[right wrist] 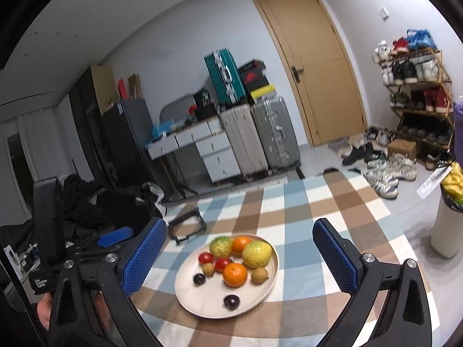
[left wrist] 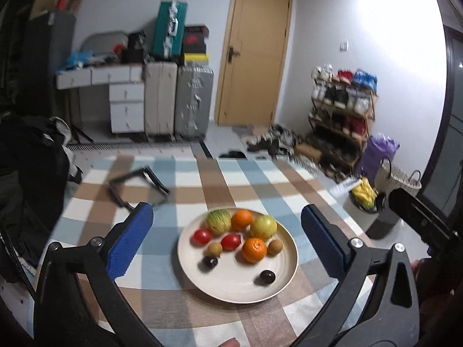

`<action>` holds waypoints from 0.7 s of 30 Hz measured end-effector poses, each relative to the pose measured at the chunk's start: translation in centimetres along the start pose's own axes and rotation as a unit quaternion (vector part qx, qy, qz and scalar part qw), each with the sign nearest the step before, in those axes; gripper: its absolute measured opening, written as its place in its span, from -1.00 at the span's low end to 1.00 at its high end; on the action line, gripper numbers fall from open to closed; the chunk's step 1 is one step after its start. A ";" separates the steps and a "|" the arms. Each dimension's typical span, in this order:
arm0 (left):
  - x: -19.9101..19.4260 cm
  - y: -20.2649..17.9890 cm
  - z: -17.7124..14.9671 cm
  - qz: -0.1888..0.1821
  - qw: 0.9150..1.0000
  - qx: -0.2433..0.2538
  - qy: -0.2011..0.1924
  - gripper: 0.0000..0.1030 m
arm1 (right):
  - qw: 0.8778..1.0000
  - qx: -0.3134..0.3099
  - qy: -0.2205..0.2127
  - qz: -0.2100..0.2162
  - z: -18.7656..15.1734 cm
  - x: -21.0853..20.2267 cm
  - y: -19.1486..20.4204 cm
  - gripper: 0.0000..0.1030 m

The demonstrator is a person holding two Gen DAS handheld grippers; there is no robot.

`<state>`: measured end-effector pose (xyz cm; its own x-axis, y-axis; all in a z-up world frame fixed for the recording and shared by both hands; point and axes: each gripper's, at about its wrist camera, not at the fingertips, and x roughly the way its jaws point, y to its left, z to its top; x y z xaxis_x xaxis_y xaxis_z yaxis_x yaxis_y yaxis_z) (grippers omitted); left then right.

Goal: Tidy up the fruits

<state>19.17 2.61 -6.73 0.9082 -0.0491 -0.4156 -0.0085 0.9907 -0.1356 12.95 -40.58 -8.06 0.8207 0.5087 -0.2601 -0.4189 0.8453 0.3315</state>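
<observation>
A cream plate [left wrist: 277, 286] [right wrist: 199, 303] sits on the checked tablecloth and holds several fruits: two oranges [left wrist: 254, 249] [right wrist: 235, 274], two red tomatoes [left wrist: 231, 241] [right wrist: 222, 263], two green-yellow fruits [left wrist: 263, 227] [right wrist: 257, 254], two small brown fruits [left wrist: 214, 249] [right wrist: 259, 276] and two dark plums [left wrist: 266, 277] [right wrist: 231, 302]. My left gripper [left wrist: 227, 240] is open and empty, above the near side of the plate. My right gripper [right wrist: 240, 256] is open and empty, also in front of the plate. The left gripper also shows at the left of the right wrist view [right wrist: 115, 237].
A black rectangular frame [left wrist: 136, 186] [right wrist: 188, 227] lies on the cloth beyond the plate, to the left. A bin with yellow contents [left wrist: 364, 196] [right wrist: 448, 219] stands off the table's right side. Suitcases, drawers and a shoe rack line the far wall.
</observation>
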 end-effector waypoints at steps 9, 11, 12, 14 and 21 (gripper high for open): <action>-6.6 0.9 -1.6 0.058 0.995 0.017 -0.082 0.98 | 0.996 -0.048 -0.066 -0.016 -1.3 -3.0 3.2 1.00; -7.3 1.2 -2.1 0.068 0.994 0.013 -0.089 0.98 | 0.995 -0.057 -0.074 -0.021 -1.8 -3.6 3.7 1.00; -7.7 1.4 -2.5 0.073 0.993 0.012 -0.091 0.98 | 0.995 -0.060 -0.076 -0.023 -1.8 -3.7 3.7 1.00; -8.2 1.6 -3.0 0.081 0.992 0.011 -0.093 0.98 | 0.994 -0.068 -0.079 -0.031 -2.2 -4.2 3.9 1.00; -9.5 2.1 -5.4 0.098 0.990 0.018 -0.097 0.98 | 0.991 -0.089 -0.090 -0.043 -3.8 -5.3 4.6 1.00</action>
<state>8.27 4.44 -7.93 0.9539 0.1676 -0.2491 -0.1821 0.9826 -0.0365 5.19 -38.81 -8.62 0.9057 0.4098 -0.1084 -0.3932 0.9078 0.1462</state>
